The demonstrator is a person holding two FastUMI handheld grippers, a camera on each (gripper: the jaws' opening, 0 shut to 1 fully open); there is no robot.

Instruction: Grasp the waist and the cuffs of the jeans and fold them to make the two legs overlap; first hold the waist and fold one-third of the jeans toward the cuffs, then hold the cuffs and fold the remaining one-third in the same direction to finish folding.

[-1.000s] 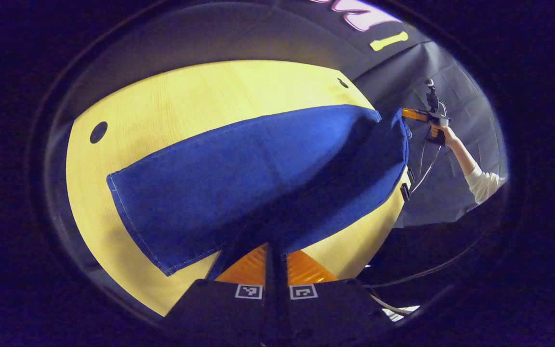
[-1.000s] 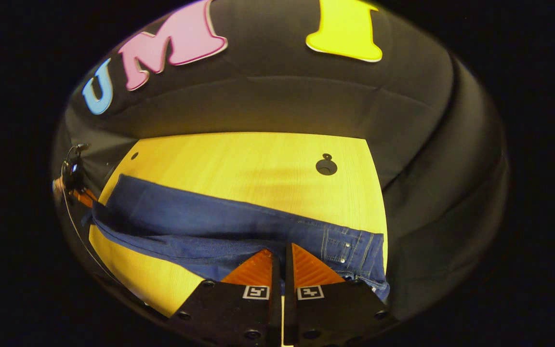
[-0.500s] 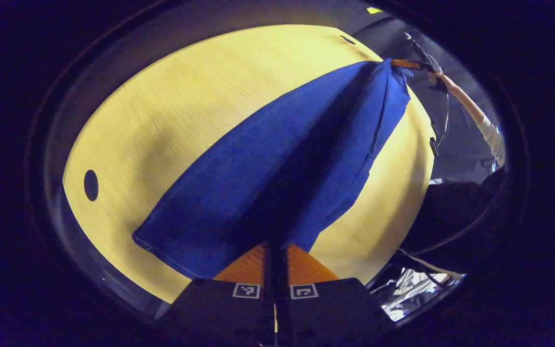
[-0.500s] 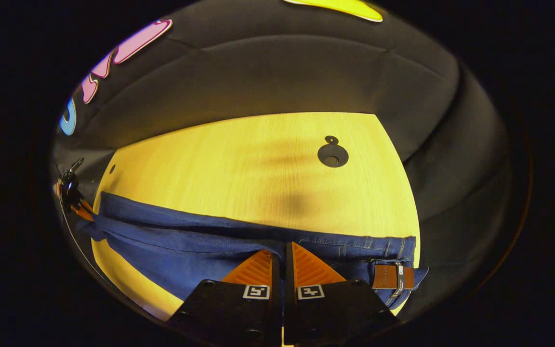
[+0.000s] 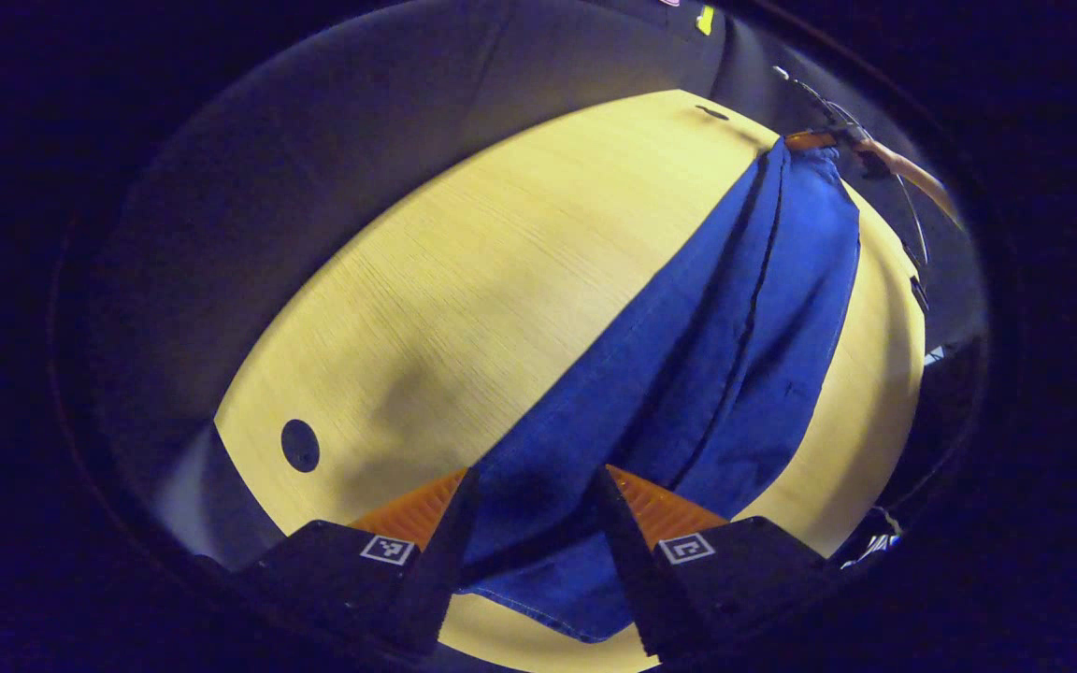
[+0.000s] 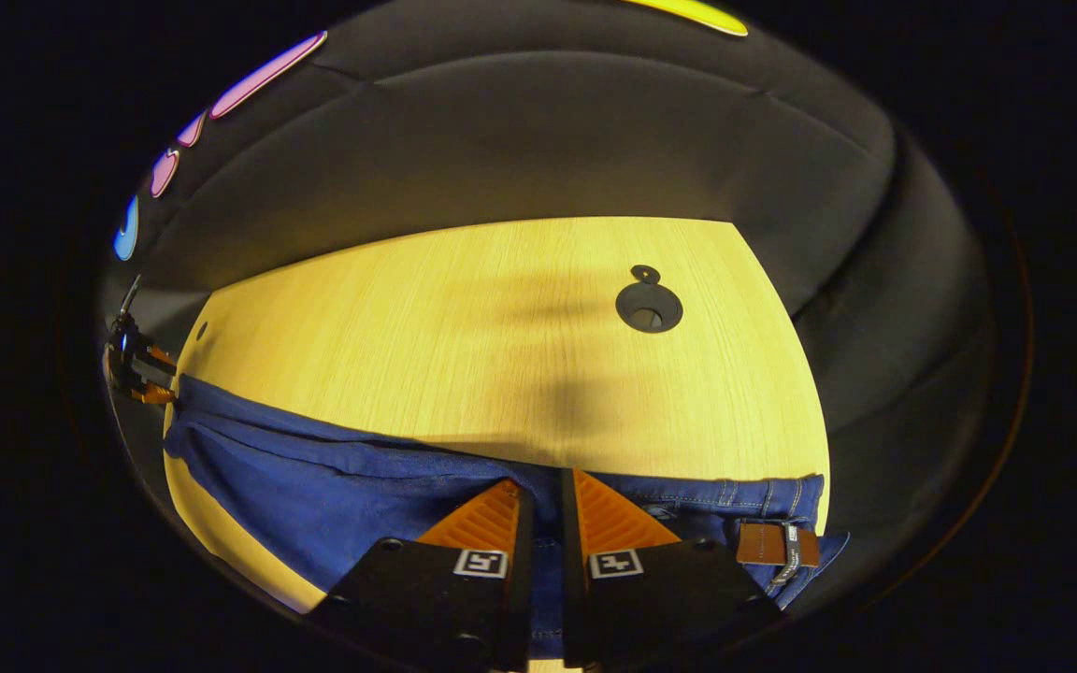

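Spreading: left gripper [image 5: 531, 509] w/ fingers wide apart, cuff end of the jeans [image 5: 688, 374] lying loose in the gap betw them, neither finger pressing on it
Left fingers: flanking the cuff hem [image 5: 548, 608], cloth resting flat on the table [image 5: 464, 280] below
Right gripper [image 6: 546, 523]: fingers drawn nearly together, narrow slot betw them w/ denim showing in it; waist end sits right at the tips, but cannot tell if they still pinch it
Right gripper far off: in left gripper view it sits at the far waist end of the jeans [image 5: 814, 140], a hand behind it at the frame edge
Left gripper far off: in right gripper view, small at the far cuff end [image 6: 141, 374], fingers apart
Jeans: laid lengthwise along the near edge of the table, legs one over the other, a long dark seam line running down the overlap
Waist: at the right end, belt loops + brown patch [image 6: 777, 544] facing up, just beside right gripper
Table: light wood, rounded outline; round cable hole [image 6: 648, 308] well apart from jeans, another dark hole [image 5: 300, 445] near left gripper
Wall: black cloth behind the table
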